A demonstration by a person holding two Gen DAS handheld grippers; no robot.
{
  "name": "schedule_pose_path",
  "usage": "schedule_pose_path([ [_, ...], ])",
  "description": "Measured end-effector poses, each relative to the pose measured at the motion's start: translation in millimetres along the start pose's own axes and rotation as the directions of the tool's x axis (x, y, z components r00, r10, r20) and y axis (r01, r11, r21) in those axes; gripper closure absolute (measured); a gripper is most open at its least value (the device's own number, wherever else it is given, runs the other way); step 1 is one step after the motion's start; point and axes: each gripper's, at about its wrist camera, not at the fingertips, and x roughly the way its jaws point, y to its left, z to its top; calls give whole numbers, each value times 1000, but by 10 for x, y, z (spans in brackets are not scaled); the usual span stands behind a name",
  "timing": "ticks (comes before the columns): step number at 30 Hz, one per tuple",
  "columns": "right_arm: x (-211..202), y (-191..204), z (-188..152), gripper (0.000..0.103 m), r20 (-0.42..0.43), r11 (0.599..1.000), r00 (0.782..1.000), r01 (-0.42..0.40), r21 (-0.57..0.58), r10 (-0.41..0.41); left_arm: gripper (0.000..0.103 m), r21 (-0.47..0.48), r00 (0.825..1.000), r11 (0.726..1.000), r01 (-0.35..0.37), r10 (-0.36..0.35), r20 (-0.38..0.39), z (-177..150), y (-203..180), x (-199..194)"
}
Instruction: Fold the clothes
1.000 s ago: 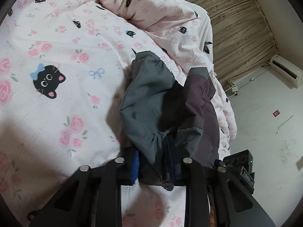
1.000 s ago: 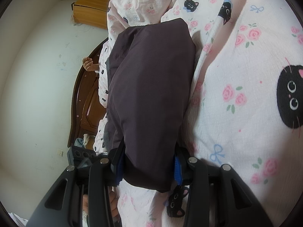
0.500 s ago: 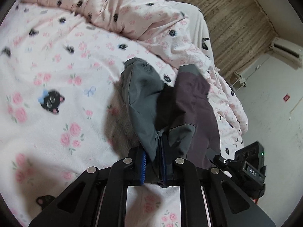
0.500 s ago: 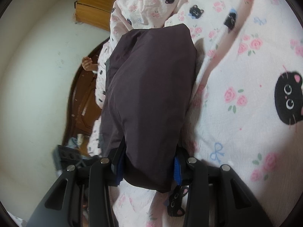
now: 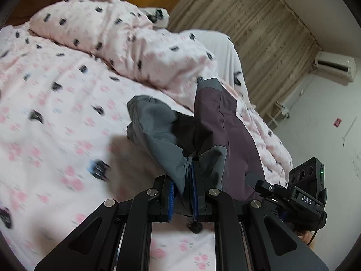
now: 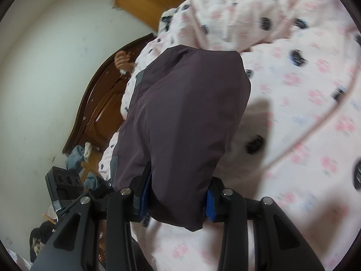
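- The left gripper (image 5: pixel 183 195) is clamped on a bunched grey edge of the garment (image 5: pixel 216 140), its blue pads pressed close with the cloth pinched between them.
- The right gripper (image 6: pixel 178 199) grips a wider fold of the same garment (image 6: pixel 187 122); its blue pads stand farther apart, with purple cloth filling the gap.
- The garment is dark purple with grey panels. It hangs raised above the bed (image 5: pixel 58 103), and its long axis runs away from both grippers toward the heaped quilt (image 5: pixel 135 45).
- In the left view, the grey part spreads to the left and the purple part to the right.
- The bedding is pink with roses and black cats; much of it is blurred.
- A wooden headboard (image 6: pixel 99 103) stands by the wall.
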Motion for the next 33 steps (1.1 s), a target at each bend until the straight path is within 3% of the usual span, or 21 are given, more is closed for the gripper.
schedule_pose_path([
  [10, 1213, 701, 464, 64, -138, 989, 988, -85, -123, 68, 93, -61, 983, 987, -152, 157, 98, 570, 822, -330],
  [17, 2085, 929, 601, 64, -218, 985, 974, -91, -148, 57, 93, -105, 963, 967, -232, 244, 113, 791, 1411, -215],
  [24, 2637, 815, 509, 64, -292, 987, 956, -45, -154, -2, 93, -155, 955, 948, -277, 289, 61, 614, 1836, -31],
  [33, 2710, 489, 233, 65, -354, 987, 935, -28, -158, -31, 87, -168, 959, 946, -277, 283, 9, 249, 2017, 27],
])
